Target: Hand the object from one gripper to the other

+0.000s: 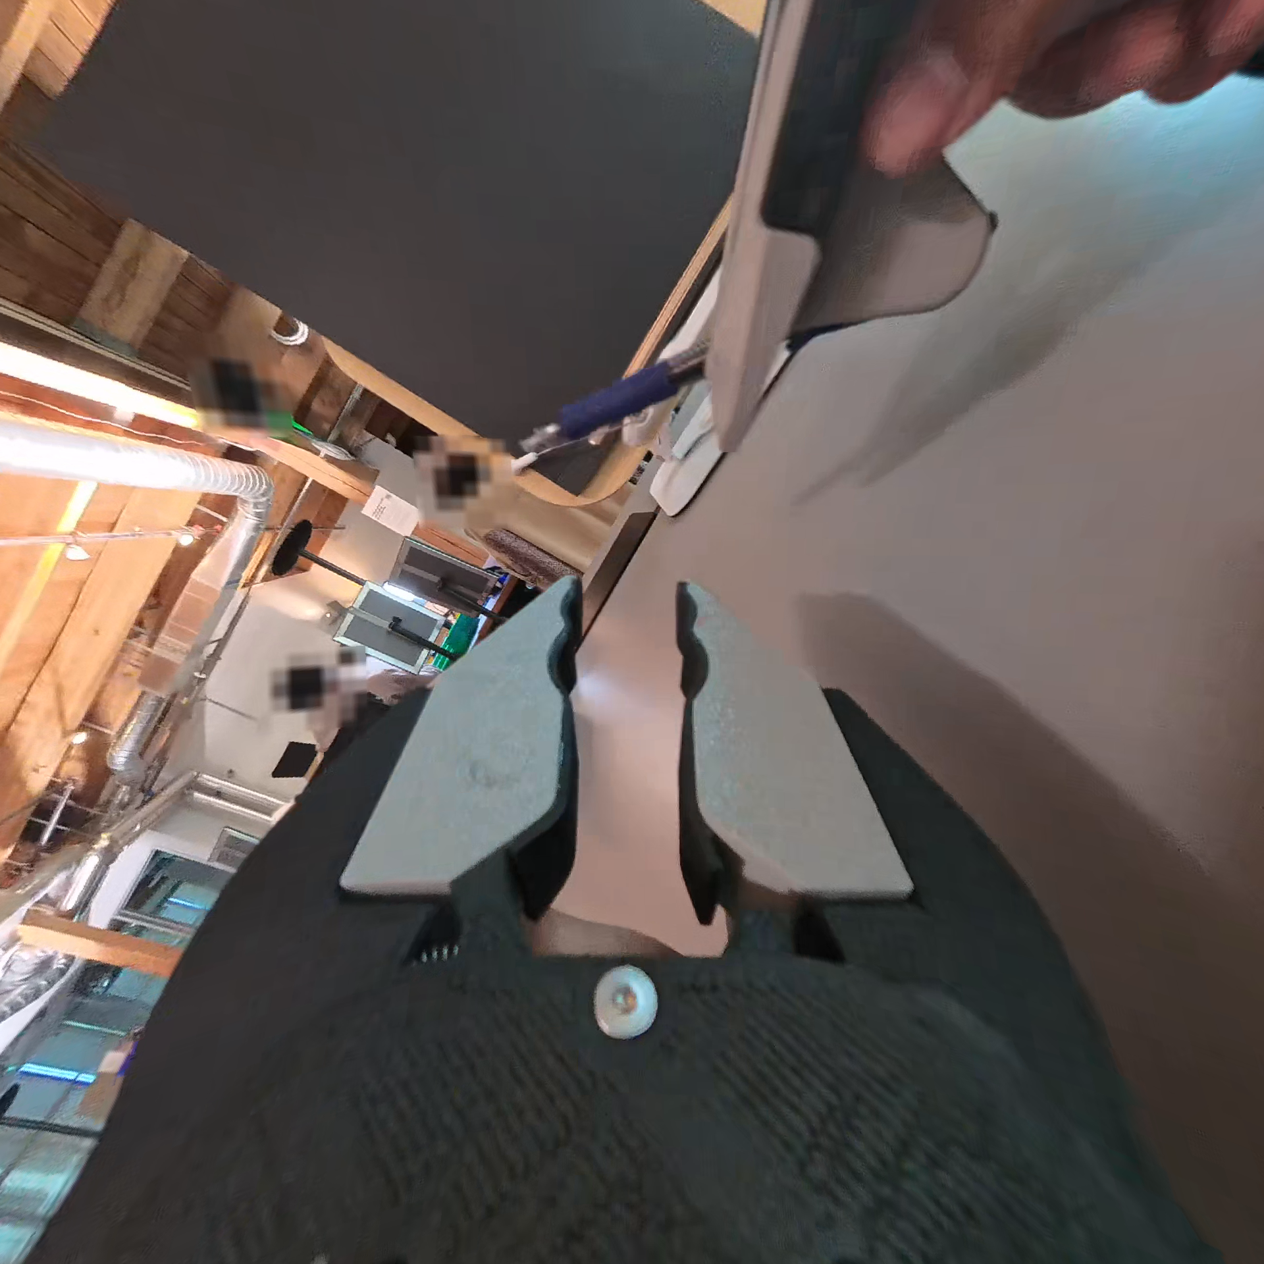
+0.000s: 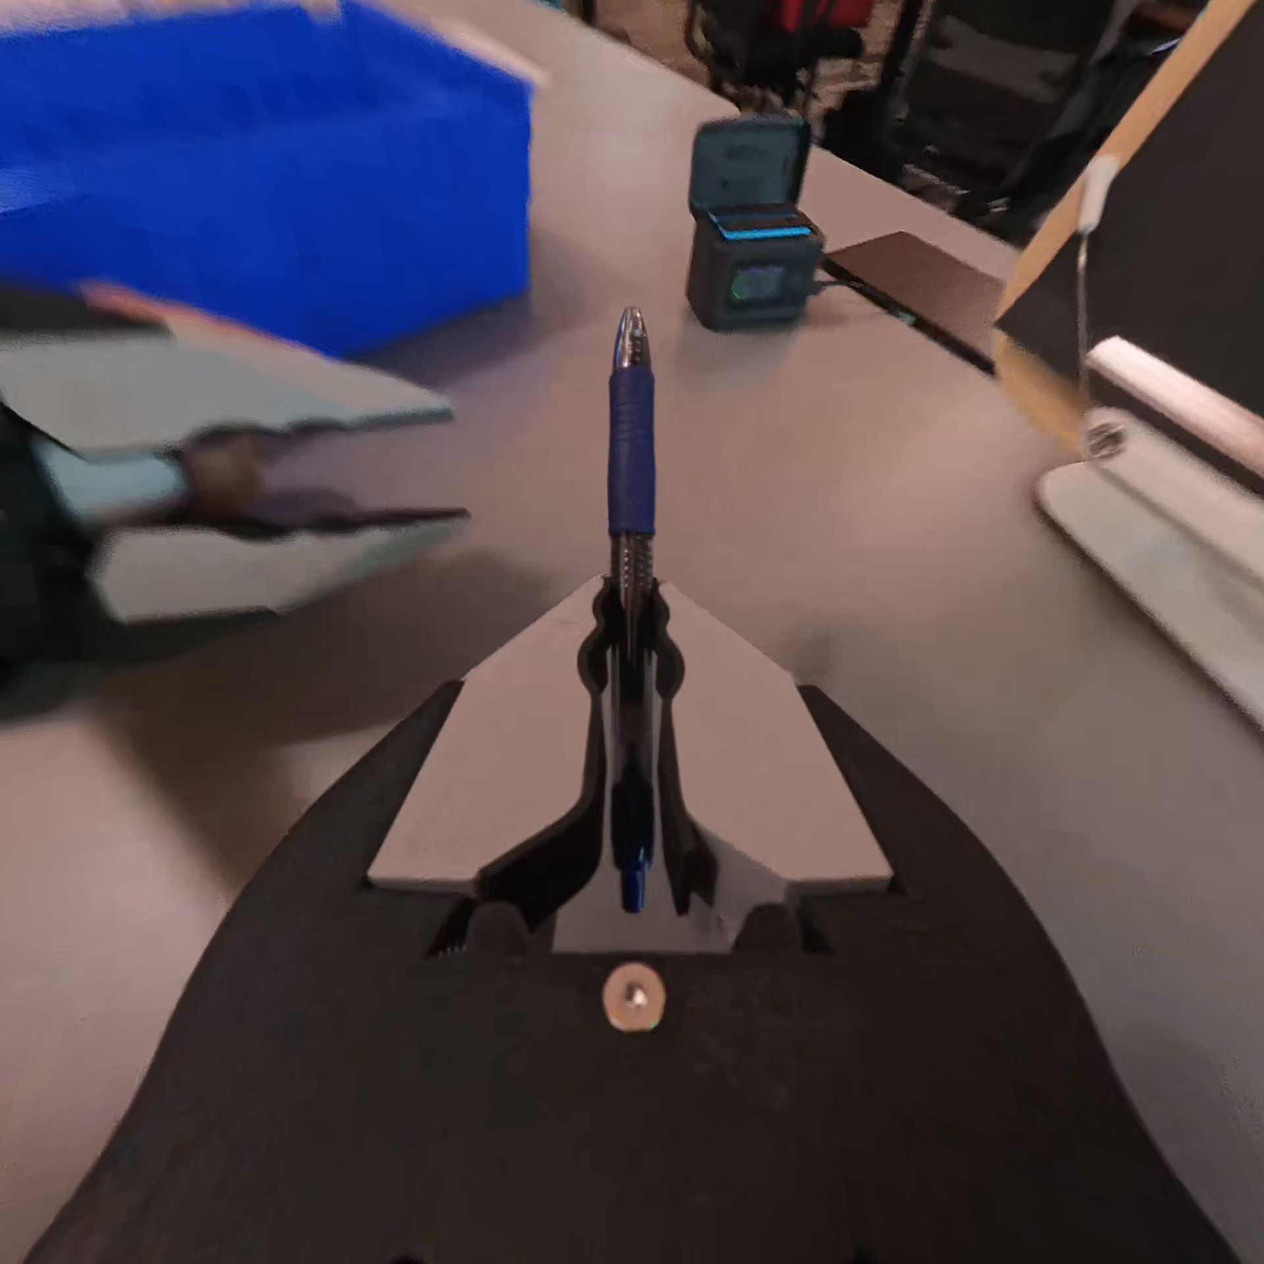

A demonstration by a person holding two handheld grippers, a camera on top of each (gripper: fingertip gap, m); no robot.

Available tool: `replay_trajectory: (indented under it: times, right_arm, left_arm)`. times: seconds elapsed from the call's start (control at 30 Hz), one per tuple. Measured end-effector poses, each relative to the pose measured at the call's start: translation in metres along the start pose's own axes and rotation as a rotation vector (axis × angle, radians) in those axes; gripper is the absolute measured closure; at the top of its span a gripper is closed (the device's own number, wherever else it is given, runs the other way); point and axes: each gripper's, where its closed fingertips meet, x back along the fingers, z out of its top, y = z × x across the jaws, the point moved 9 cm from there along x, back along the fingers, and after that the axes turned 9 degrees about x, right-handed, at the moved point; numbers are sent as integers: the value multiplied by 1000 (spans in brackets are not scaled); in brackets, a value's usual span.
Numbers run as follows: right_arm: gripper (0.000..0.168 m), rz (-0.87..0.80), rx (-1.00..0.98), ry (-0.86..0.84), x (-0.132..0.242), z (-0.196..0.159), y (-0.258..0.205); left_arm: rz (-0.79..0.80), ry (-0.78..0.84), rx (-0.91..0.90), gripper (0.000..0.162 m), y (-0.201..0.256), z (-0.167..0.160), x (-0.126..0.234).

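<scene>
A blue pen with a dark blue grip and a clear barrel sticks forward out of my right gripper, whose pads are pressed on its barrel. The pen also shows in the left wrist view, poking out of the right gripper at the upper right. My left gripper is open, with only the table showing between its fingers. In the right wrist view the left gripper is blurred at the left, apart from the pen.
A grey table lies under both grippers. A blue bin stands at the back left. A small dark case with an open lid stands behind the pen. A monitor foot is at the right. A hand holds the right gripper.
</scene>
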Motion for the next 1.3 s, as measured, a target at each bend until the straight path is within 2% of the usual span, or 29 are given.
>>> replay_trajectory:
  times: [0.1,0.2,0.37,0.53,0.63,1.07,1.3]
  right_arm:
    - [164,172,-254,182,6,5,5]
    - [164,348,-428,367,8,11,3]
    - [164,564,-415,589,11,26,-15]
    - [164,817,-401,694,25,32,-21]
    - [164,828,-388,694,26,31,-20]
    - [164,747,-200,588,16,31,-38]
    - [163,700,-109,554,14,32,-46]
  left_arm:
    - [-42,21,-6,138,8,4,0]
    - [-223,82,116,137,22,15,3]
    - [-325,174,316,138,15,27,9]
    - [-590,320,704,140,-7,34,22]
    - [-623,322,805,140,-13,32,21]
    - [-681,338,905,140,-18,32,22]
    - [-701,311,909,154,-15,31,21]
